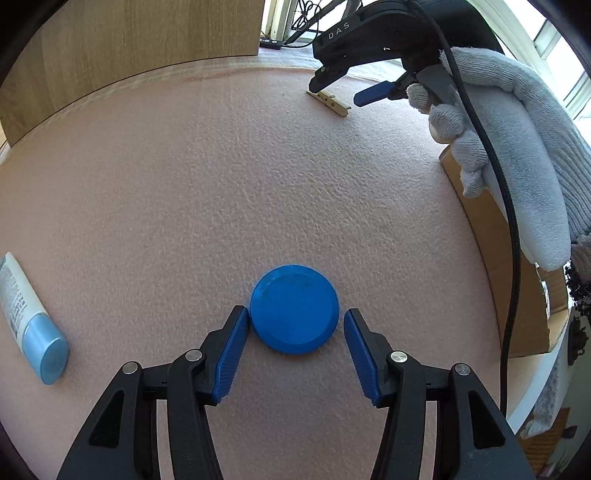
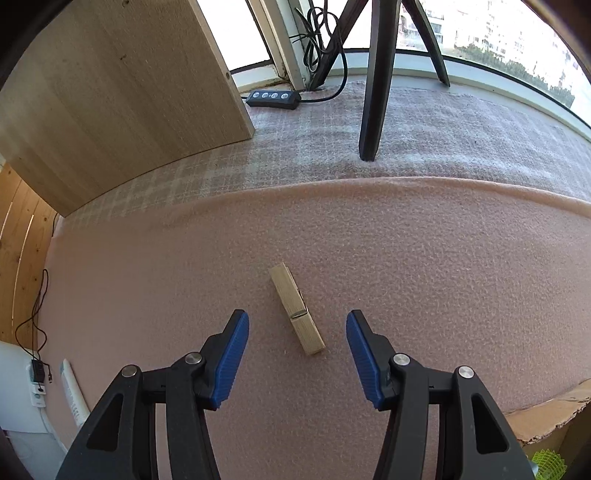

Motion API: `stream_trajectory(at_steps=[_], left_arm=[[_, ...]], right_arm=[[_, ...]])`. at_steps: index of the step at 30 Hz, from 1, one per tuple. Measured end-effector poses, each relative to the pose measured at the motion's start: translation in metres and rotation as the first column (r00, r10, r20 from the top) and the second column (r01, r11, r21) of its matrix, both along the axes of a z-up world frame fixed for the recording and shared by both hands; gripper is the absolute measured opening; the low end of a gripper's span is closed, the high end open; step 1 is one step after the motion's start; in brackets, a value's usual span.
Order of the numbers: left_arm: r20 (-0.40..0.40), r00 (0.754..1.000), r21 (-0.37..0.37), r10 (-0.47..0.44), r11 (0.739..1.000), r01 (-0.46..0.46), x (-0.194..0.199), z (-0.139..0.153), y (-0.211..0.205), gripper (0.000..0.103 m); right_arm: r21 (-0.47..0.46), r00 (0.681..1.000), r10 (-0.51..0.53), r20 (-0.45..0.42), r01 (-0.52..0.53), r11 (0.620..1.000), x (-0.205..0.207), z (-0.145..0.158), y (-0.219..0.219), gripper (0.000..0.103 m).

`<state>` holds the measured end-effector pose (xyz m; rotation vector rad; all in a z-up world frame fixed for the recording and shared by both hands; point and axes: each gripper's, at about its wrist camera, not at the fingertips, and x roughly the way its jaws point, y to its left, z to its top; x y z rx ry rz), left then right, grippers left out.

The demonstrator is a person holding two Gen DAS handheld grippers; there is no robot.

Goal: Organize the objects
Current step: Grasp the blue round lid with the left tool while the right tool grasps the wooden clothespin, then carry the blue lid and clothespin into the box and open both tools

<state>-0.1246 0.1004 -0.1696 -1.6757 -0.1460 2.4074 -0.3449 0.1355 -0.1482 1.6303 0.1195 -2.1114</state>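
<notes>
L gripper (image 1: 295, 332) fingers spread round blue lid (image 1: 294, 309), R gripper (image 2: 297, 334) released w/ clothespin (image 2: 296, 309) between

Bright window nook w/ pink foam mat over checked carpet

Pink foam mat (image 2: 369, 240) covers foreground; behind it pale checked carpet (image 2: 443, 129) runs to a white sill & big window (image 2: 498, 33), strong daylight, bldgs + trees outside. Light wood panel (image 2: 110, 110) stands at left. Dark wooden legs (image 2: 373, 92) rest on carpet. Black power strip (image 2: 272, 99) w/ cable by the window frame. Cardboard box (image 1: 495, 243) at mat's right edge.
</notes>
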Motion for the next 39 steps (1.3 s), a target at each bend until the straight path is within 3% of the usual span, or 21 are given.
stream_trajectory(at_steps=[6,13,16,31,39], left_arm=[[-0.002,1.000,-0.008,-0.005,1.000,0.005,-0.001,0.001,0.003,0.058],[-0.001,1.000,-0.009,-0.003,1.000,0.003,-0.001,0.003,0.005,0.059],[-0.002,1.000,-0.010,-0.004,1.000,0.004,0.000,0.003,0.005,0.059],[-0.016,1.000,-0.059,-0.009,0.998,0.008,-0.008,0.000,0.007,0.058],[-0.023,1.000,-0.090,0.007,0.996,-0.009,-0.007,-0.004,0.006,0.055]], right_arm=[[0.031,1.000,0.002,-0.010,-0.001,1.000,-0.004,-0.010,-0.004,0.044],[0.059,0.999,0.022,-0.033,-0.020,0.998,-0.004,-0.008,-0.005,0.017],[0.064,0.999,0.025,-0.032,-0.023,0.998,0.000,-0.007,-0.005,0.012],[-0.038,1.000,0.025,0.001,-0.025,0.999,0.065,0.012,0.056,0.011],[-0.080,0.997,0.044,-0.057,-0.049,0.996,0.120,0.039,0.102,0.011]])
